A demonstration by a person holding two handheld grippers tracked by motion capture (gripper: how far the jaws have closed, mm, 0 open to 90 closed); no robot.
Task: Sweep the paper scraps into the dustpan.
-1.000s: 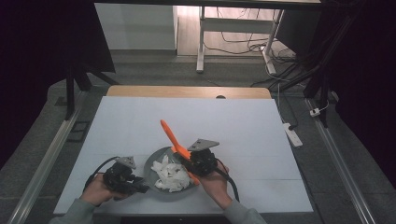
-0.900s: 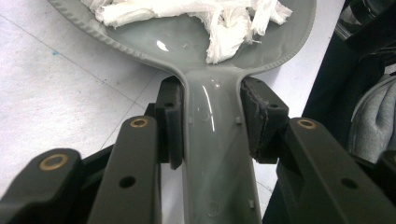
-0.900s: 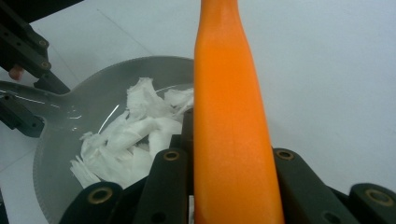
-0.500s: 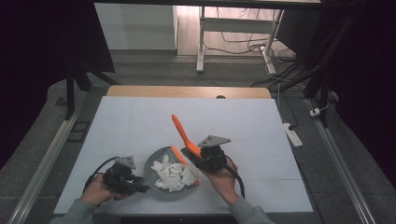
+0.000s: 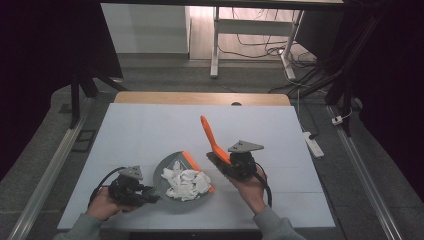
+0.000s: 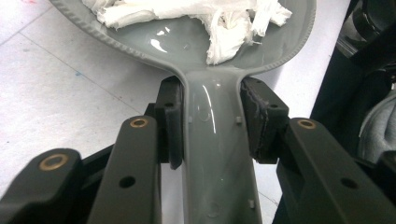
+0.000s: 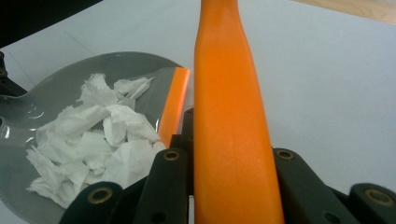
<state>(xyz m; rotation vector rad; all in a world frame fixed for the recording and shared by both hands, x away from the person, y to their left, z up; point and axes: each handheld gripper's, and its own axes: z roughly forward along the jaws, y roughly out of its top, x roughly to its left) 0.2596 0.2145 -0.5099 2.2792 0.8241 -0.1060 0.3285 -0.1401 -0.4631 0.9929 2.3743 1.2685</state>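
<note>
A grey dustpan with an orange front lip lies near the front of the white table and holds crumpled white tissue scraps. My left gripper is shut on the pan's grey handle, with its pads pressed on both sides. Just right of the pan, my right gripper is shut on a long orange tool handle, which slants up and away. In the right gripper view this orange handle runs between the jaws, with the dustpan and tissue to its left.
The white table top stretches bare beyond the pan to a wooden far edge. A white power strip lies off the table's right side. Metal rails run along both sides of the table.
My right gripper has carried the orange handle from above the dustpan to the right, off the pan. The left gripper and the pan have kept still.
</note>
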